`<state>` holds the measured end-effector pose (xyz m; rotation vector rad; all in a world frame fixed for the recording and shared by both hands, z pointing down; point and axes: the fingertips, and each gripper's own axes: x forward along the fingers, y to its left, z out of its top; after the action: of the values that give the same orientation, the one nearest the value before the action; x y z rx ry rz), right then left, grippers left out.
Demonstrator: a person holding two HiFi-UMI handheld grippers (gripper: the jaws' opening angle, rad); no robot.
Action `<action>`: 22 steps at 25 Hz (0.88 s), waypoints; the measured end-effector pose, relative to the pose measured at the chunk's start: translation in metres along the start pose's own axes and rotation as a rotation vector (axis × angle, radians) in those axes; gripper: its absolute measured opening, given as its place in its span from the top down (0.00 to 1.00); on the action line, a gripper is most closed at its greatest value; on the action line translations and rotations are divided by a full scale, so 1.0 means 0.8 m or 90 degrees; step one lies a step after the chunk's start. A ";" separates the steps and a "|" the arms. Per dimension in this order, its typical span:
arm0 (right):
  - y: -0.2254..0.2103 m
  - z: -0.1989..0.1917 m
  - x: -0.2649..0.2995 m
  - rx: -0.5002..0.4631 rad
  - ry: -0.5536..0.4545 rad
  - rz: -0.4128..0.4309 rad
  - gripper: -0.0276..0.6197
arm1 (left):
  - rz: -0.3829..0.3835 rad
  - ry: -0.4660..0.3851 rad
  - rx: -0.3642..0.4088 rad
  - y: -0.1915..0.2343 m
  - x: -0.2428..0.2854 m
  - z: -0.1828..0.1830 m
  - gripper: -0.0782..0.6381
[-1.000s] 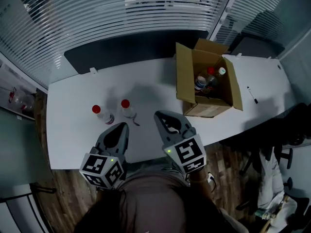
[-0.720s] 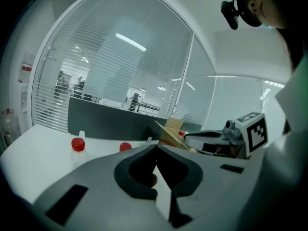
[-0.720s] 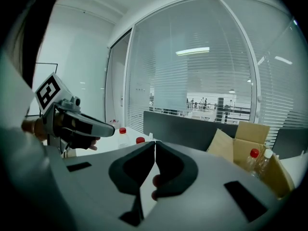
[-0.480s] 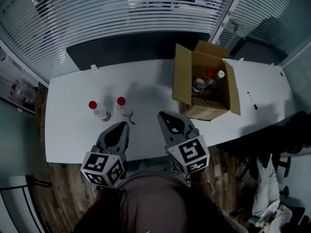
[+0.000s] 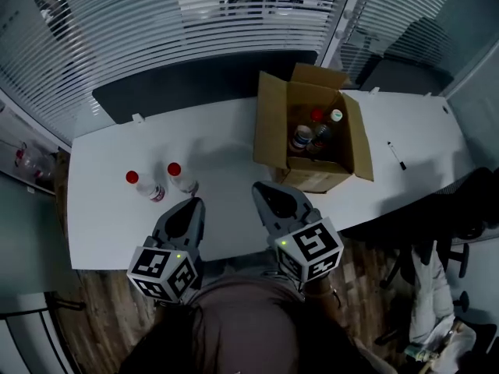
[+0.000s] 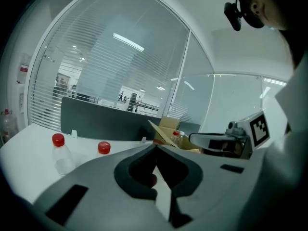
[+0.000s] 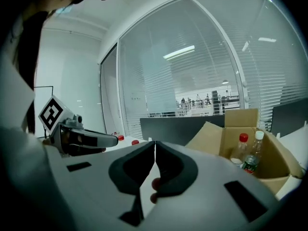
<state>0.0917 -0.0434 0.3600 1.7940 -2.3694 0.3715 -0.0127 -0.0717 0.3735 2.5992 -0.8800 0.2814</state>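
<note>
Two clear bottles with red caps stand on the white table [image 5: 101, 209]: one bottle [image 5: 143, 185] further left, the other bottle [image 5: 181, 176] beside it. My left gripper [image 5: 192, 206] hovers at the table's near edge just right of them, jaws shut and empty. In the left gripper view [image 6: 155, 147] both bottles show at left, the nearer red cap [image 6: 103, 147] and the farther bottle [image 6: 59, 150]. My right gripper [image 5: 259, 191] is also shut and empty, near the front of an open cardboard box [image 5: 274, 135] holding several bottles [image 5: 304, 136]. The right gripper view [image 7: 154, 142] shows the box [image 7: 248, 129].
A dark panel [image 5: 195, 80] runs along the table's far edge, with slatted glass walls behind. A black pen [image 5: 397, 154] lies at the table's right end. A dark chair [image 5: 460, 209] and wooden floor [image 5: 366, 279] are at right.
The head view has shifted: the bottles and the box now sit further left in it. Both grippers stay shut at the near edge.
</note>
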 end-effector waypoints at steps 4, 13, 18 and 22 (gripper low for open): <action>-0.024 -0.003 -0.016 -0.006 -0.001 -0.014 0.91 | -0.003 -0.002 0.006 -0.019 0.016 0.002 0.88; -0.080 -0.004 -0.047 0.010 -0.023 -0.063 0.91 | -0.002 0.013 0.018 -0.053 0.035 -0.007 0.88; -0.117 -0.001 -0.057 0.025 -0.042 -0.120 0.91 | -0.011 0.021 0.025 -0.055 0.049 -0.004 0.88; -0.141 0.001 -0.065 0.020 -0.040 -0.164 0.91 | -0.030 0.027 0.031 -0.060 0.061 0.001 0.88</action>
<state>0.2145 -0.0245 0.3578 2.1209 -2.1439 0.3230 0.0556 -0.0634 0.3734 2.6453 -0.8050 0.3482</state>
